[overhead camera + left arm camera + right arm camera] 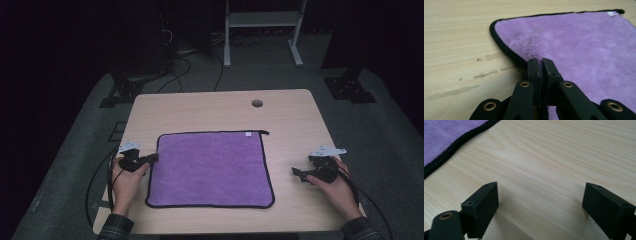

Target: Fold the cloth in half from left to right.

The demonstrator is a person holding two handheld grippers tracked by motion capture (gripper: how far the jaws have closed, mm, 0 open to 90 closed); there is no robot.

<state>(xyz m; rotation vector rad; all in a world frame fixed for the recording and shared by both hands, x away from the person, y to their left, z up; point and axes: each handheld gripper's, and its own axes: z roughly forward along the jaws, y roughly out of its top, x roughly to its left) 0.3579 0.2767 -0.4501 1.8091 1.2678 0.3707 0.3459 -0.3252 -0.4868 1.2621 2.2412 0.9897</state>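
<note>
Currently your left tool pinches purple cloth edge; right tool spread, idle over tabletop. Risk: thin hem bite slips when lifted.

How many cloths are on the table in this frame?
1. A single purple cloth with black edging lies flat in the middle of the table; the left gripper is shut on its left edge. Nothing suggests a second cloth hidden beneath it.

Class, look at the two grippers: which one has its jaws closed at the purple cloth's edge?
The left gripper: its jaws are pressed together on the purple cloth at its left edge. The right gripper stands open over bare table.
</note>
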